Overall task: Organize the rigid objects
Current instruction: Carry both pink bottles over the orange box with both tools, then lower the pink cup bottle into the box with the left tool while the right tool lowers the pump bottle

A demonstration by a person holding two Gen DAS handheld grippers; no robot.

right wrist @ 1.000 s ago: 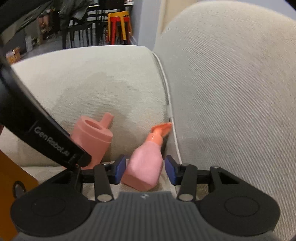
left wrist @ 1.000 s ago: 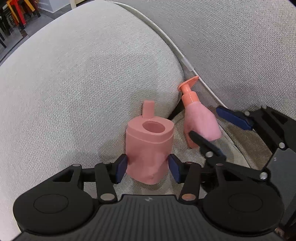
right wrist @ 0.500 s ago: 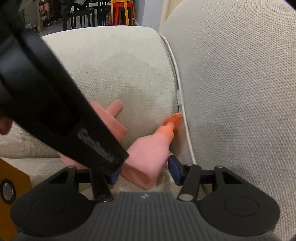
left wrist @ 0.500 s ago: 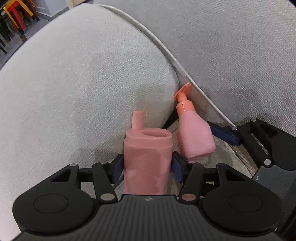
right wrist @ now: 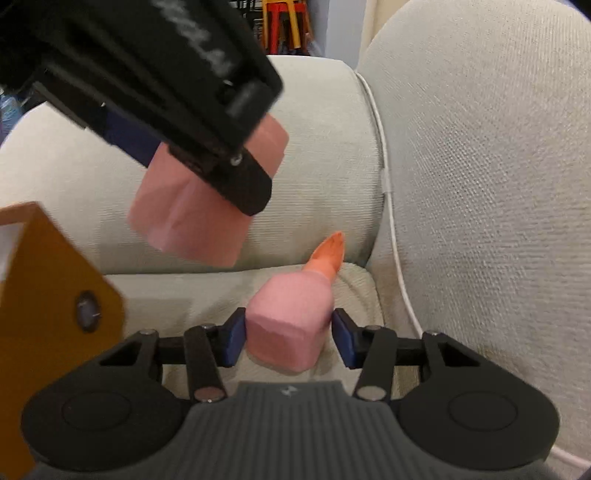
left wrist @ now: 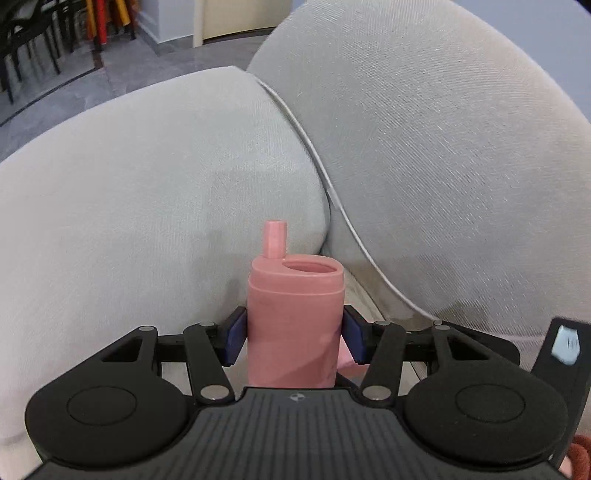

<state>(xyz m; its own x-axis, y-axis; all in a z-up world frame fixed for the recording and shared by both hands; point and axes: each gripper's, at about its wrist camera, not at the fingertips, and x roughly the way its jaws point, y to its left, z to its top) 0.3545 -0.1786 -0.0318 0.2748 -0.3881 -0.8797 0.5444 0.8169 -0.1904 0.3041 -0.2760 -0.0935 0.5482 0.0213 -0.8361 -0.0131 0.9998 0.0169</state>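
1. Pink plastic is filling the centre of the left wrist view: a spouted cup [left wrist: 295,317] is standing upright between the 2 blue pads [left wrist: 236,334] of the left tool [left wrist: 295,334], which is clenching on its lower body.
2. The cup's round opening and its short straw-like spout are pointing up, at the middle of the frame.
3. Behind the cup, a grey sofa armrest [left wrist: 166,177] is filling the left and centre, and a back cushion [left wrist: 443,147] is filling the right; a white cable [left wrist: 332,192] is running down the seam between them.
4. In the right wrist view, the left tool [right wrist: 207,155] is appearing blurred in the upper left, with the cup [right wrist: 192,218] gripped in it and hanging clear of the seat.
5. A pink pump bottle [right wrist: 290,321] is lying tilted on the sofa seat [right wrist: 177,299] at lower centre, its orange nozzle [right wrist: 328,254] pointing up and to the right toward the seam.
6. The right tool [right wrist: 290,338] is bracketing the bottle's base: the left pad [right wrist: 236,336] is touching it, while a thin gap is showing at the right pad, so I cannot tell whether the grip is firm.
7. An orange box [right wrist: 48,306] is sitting at the left edge of the frame.
8. A red and yellow stool [right wrist: 286,22] is standing at the top centre, beyond the sofa.
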